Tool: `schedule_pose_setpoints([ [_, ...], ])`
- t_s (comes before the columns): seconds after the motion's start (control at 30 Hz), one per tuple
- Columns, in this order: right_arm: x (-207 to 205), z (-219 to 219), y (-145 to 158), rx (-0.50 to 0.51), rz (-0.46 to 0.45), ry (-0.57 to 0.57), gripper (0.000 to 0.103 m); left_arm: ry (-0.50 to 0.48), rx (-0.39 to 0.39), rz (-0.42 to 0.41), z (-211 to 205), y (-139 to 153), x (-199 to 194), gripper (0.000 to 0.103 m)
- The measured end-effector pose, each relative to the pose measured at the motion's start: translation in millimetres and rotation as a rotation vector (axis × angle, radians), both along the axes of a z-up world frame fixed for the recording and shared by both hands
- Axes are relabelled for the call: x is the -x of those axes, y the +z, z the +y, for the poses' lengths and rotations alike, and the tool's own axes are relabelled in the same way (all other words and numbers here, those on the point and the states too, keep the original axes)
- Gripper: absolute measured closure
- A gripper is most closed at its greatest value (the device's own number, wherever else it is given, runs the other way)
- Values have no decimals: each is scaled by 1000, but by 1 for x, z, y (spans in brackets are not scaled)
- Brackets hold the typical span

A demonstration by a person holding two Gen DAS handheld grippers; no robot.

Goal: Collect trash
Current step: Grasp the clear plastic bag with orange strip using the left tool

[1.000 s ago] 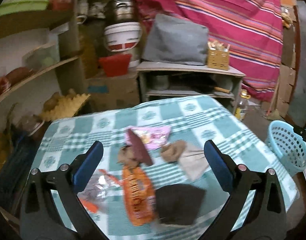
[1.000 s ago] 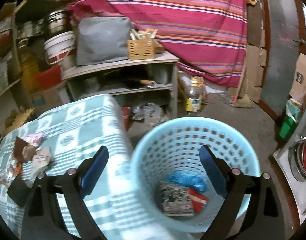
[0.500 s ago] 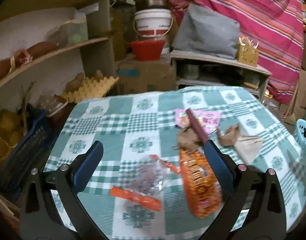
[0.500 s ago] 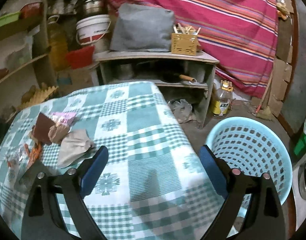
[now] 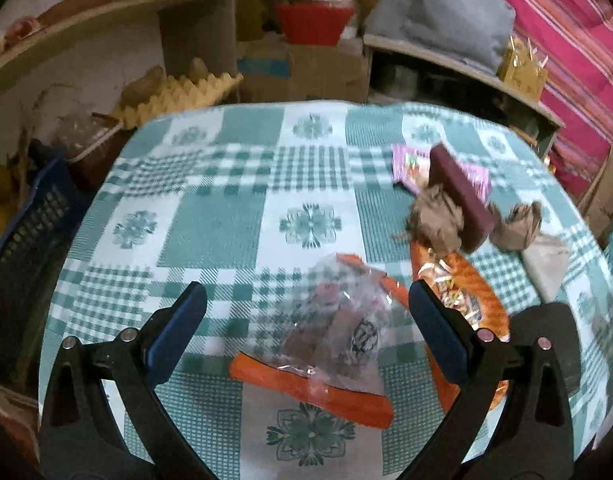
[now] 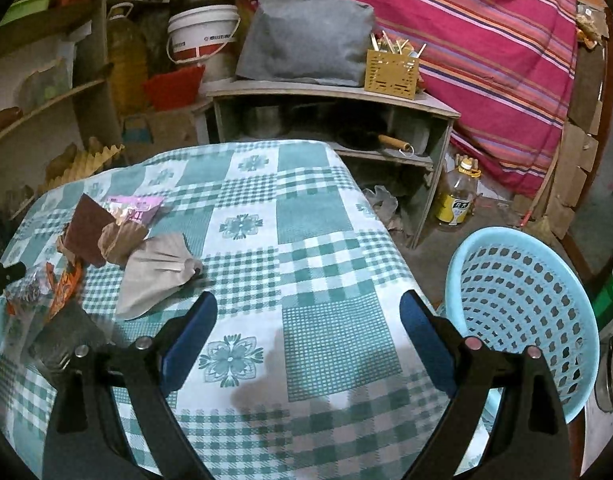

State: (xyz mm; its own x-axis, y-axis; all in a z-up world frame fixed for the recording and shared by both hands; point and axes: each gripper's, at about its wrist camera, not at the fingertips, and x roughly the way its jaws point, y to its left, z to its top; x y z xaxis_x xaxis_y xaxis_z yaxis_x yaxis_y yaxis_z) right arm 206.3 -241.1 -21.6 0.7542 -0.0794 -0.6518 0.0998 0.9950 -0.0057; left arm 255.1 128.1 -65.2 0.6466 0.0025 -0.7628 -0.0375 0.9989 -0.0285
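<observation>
Left tool (image 5: 306, 312): blue-padded jaws spread wide, gripping nothing; poised above the clear crinkled plastic bag with orange edges (image 5: 334, 332)
Right tool (image 6: 308, 320): jaws wide apart, empty; over the bare green-and-white checked cloth of the desk (image 6: 306, 216)
Trash on desk: long orange snack wrapper (image 5: 466, 292) just right of the bag; crumpled brown paper (image 5: 436, 220), dark maroon flat packet (image 5: 462, 196), pink wrapper (image 5: 410, 164) beyond
Bin: pale blue perforated plastic basket (image 6: 522, 308) on the floor beside the desk
</observation>
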Motion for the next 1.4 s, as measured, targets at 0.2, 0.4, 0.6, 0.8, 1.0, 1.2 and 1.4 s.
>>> schedule_pose_setpoints([
  [0.2, -1, 6, -2, 6, 6, 17, 12, 3, -34, 30, -5, -9, -4, 7],
  [0.4, -1, 7, -3, 8, 9, 19, 12, -29, 8, 79, -8, -17, -9, 36],
  [0.6, 0, 7, -3, 7, 9, 20, 12, -58, 28, 71, -12, -14, -7, 64],
  [0.8, 0, 8, -2, 13, 4, 26, 12, -68, 60, 49, -14, -3, -1, 82],
  [1.0, 0, 14, -1, 10, -2, 30, 12, -59, 21, -16, -17, 14, 10, 82],
  [1.2, -4, 27, -1, 12, -8, 49, 12, -58, 0, -48, -17, 23, 14, 82],
  [1.4, -15, 44, -4, 22, -17, 78, 12, -51, 13, -50, -11, 24, 13, 82],
])
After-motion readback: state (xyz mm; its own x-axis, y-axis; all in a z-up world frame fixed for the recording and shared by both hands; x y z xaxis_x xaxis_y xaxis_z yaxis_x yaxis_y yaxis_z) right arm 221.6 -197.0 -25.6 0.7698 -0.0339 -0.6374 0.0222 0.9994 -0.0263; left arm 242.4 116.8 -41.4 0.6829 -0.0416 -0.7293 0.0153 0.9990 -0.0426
